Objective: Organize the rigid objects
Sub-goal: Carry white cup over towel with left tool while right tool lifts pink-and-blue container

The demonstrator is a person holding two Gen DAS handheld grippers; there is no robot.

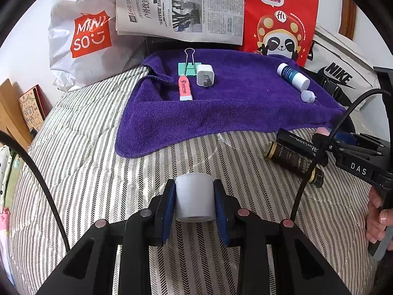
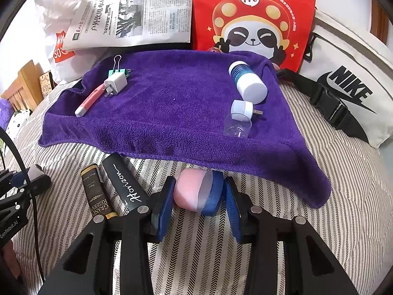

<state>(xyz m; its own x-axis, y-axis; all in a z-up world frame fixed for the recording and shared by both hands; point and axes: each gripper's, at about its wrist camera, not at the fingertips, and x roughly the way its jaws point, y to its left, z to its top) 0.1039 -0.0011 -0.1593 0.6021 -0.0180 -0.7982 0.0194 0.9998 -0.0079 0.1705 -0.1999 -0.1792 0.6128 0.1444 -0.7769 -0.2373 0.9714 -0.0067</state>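
My left gripper is shut on a white plastic cylinder, held above the striped bedding. My right gripper is shut on a pink and blue oval case at the near edge of the purple towel. On the towel's left lie a mint binder clip, a white charger plug and a pink tube. On its right lie a blue and white bottle and a small white plug with a clear cap.
A black "Horizon" tube and a dark "Grand Reserve" tube lie on the bedding between the grippers. Behind the towel stand a Miniso bag, a newspaper, a red panda bag and a Nike bag.
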